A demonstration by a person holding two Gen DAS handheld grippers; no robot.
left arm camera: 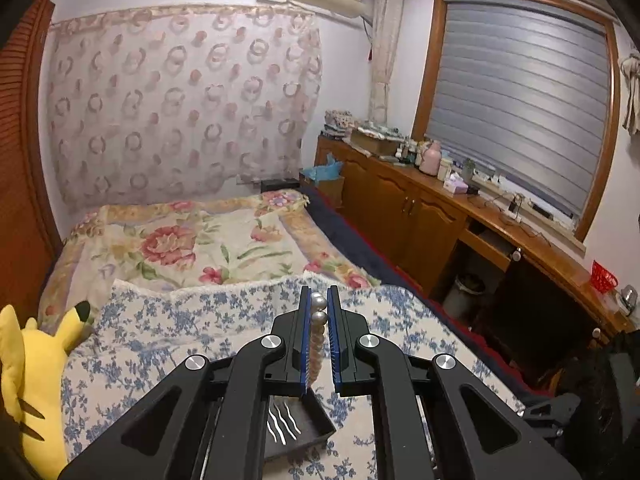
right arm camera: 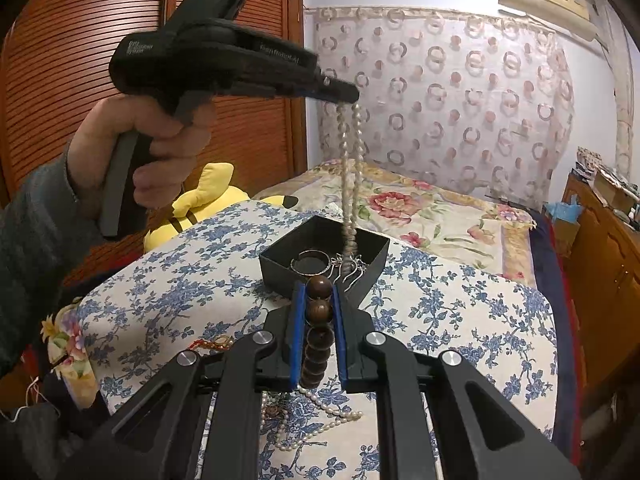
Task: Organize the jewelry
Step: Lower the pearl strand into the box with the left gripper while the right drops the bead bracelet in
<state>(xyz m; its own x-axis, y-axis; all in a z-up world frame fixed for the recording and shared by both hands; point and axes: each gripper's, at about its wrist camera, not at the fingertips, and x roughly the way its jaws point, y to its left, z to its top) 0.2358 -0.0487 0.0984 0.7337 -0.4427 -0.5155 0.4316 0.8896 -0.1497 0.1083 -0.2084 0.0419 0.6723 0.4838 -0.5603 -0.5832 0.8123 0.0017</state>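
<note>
A white cloth printed with blue flowers [right arm camera: 200,280] covered the bed's near end, a cream quilt with red blooms [right arm camera: 420,208] beyond. The square cardboard box [right arm camera: 376,254] was black; the wooden bead bracelet [right arm camera: 319,320] dark brown; the pearl strand [right arm camera: 349,168] pale; the plush toy [left arm camera: 28,364] yellow.

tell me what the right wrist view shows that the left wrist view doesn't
Only the right wrist view shows the right gripper shut on a brown bead bracelet, the hand holding the left gripper, a silver bangle in the box, and another pearl strand on the blue floral cloth.

Only the left wrist view shows the window blind and wooden cabinets.

Both show the pearl necklace gripped by the left gripper, the black box, the bed and the yellow plush.
</note>
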